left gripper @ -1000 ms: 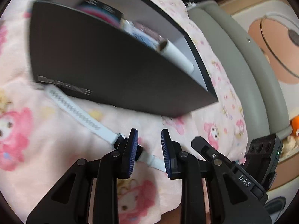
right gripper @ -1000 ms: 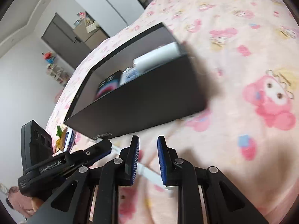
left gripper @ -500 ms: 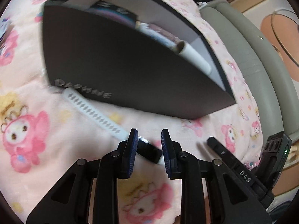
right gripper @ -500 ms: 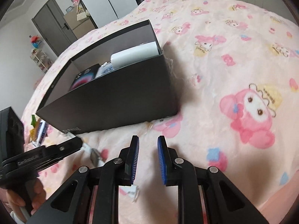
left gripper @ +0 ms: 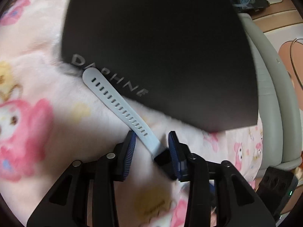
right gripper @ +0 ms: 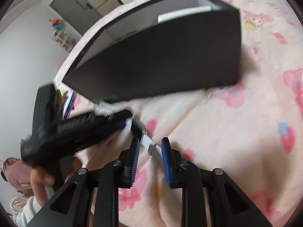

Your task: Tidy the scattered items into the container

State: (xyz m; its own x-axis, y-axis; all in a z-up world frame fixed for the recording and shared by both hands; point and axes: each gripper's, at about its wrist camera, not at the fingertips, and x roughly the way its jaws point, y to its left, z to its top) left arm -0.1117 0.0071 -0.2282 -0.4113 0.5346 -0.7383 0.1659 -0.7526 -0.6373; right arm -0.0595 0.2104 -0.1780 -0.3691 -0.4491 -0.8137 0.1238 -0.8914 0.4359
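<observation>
A watch with a pale blue strap and a dark body lies on the pink blanket, right against the black box. My left gripper is open and low over the watch. The strap's inner end runs between its pads without being pressed. In the right wrist view my right gripper straddles the other strap half, just short of the watch body. Its jaws are opening and its pads stand clear of the strap. The left gripper reaches in from the left, blurred.
The box is open-topped and holds a white item and other things. Colourful flat items lie on the blanket to the box's left. A grey padded bed edge runs along the right. A person's hand holds the left gripper.
Both grippers have come down and closer to the watch in front of the box. A strap half now lies between each pair of jaws, and the box fills more of both views.
</observation>
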